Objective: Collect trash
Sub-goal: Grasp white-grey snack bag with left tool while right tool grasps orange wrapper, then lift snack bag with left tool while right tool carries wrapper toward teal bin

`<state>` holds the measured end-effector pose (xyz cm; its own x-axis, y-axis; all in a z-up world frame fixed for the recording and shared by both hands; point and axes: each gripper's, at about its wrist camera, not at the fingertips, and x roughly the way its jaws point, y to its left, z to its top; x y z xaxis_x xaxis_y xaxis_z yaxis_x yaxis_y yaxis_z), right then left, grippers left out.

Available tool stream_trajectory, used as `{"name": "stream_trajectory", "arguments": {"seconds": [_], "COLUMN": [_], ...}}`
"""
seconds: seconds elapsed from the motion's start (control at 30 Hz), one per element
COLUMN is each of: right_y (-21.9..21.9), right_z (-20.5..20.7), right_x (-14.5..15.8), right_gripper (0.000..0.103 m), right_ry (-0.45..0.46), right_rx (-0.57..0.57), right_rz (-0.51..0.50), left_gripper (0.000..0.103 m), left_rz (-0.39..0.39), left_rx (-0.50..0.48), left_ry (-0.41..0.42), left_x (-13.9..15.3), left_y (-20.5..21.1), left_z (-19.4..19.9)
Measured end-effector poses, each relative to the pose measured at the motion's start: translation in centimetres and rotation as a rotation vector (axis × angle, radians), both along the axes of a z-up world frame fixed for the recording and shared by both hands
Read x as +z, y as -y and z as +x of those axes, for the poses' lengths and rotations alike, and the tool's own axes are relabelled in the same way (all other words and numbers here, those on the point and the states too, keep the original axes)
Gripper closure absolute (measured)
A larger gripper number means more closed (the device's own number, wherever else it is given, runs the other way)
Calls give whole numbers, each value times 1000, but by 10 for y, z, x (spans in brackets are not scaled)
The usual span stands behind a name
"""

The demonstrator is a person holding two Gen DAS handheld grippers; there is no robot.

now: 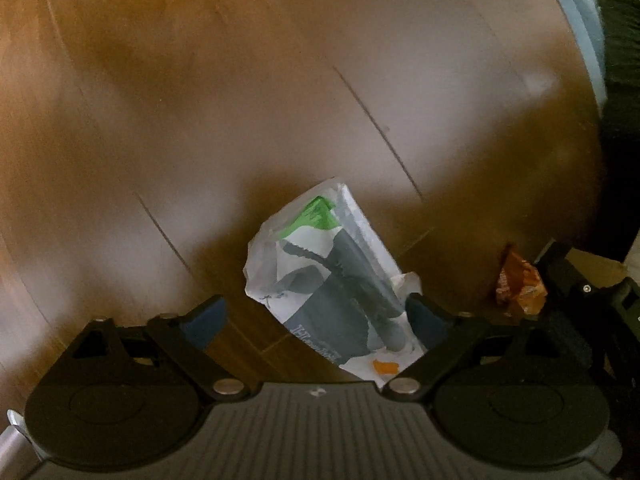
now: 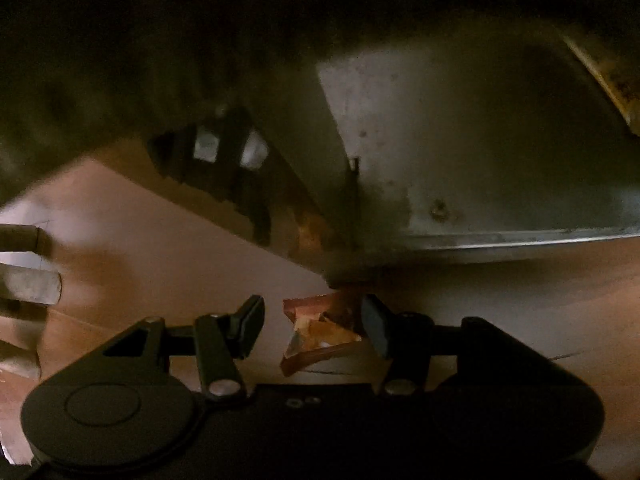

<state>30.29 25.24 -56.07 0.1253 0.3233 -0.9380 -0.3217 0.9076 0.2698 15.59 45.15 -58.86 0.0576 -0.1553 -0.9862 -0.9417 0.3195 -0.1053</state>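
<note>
A white plastic bag with grey and green print (image 1: 328, 276) lies on the wooden floor (image 1: 200, 120). My left gripper (image 1: 316, 316) is open just above it, the bag's near end between the blue-padded fingers. An orange crumpled wrapper (image 1: 520, 286) lies to the right, beside my right gripper's black body. In the right wrist view the same orange wrapper (image 2: 320, 330) sits between the open fingers of my right gripper (image 2: 314, 326), against the right finger, with a gap at the left finger.
A grey metal furniture base or panel (image 2: 480, 140) stands close behind the wrapper, dark above. Pale cylindrical legs (image 2: 28, 280) show at the left edge. A grey-rimmed dark object (image 1: 592, 40) is at the far right of the floor.
</note>
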Motion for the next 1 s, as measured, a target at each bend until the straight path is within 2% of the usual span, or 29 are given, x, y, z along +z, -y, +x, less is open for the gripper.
{"name": "stream_trajectory", "arguments": {"seconds": [0.07, 0.13, 0.27, 0.4, 0.43, 0.47, 0.5, 0.6, 0.63, 0.77, 1.0], "right_y": [1, 5, 9, 19, 20, 22, 22, 30, 33, 49, 80], "right_z": [0, 1, 3, 5, 5, 5, 5, 8, 8, 9, 1], "right_x": [-5, -9, -10, -12, -13, -14, -15, -16, -15, -5, 17], "right_gripper": [51, 52, 53, 54, 55, 59, 68, 86, 95, 101, 101], "right_ry": [-38, -47, -61, -75, -82, -90, -102, -124, -124, -110, -86], "right_rx": [-8, -12, 29, 37, 39, 39, 36, 33, 40, 76, 143], "right_rz": [-16, -14, -22, -51, -48, -49, -47, -21, -13, 9, 13], "left_gripper": [31, 37, 58, 73, 82, 84, 85, 88, 89, 92, 94], "left_rz": [-8, -19, -19, -23, -22, -21, -14, 4, 7, 15, 46], "left_rx": [1, -4, -35, -31, -20, -8, -4, -22, -29, -67, -138], "left_ry": [-8, 0, 13, 31, 41, 52, 55, 55, 59, 65, 68], "left_x": [-3, -5, -3, -1, 0, 0, -1, 3, 4, 6, 15], "left_y": [1, 2, 4, 3, 2, 3, 6, 7, 9, 17, 36], "left_z": [-1, -1, 1, -3, -5, -7, -9, -13, -14, -22, -44]}}
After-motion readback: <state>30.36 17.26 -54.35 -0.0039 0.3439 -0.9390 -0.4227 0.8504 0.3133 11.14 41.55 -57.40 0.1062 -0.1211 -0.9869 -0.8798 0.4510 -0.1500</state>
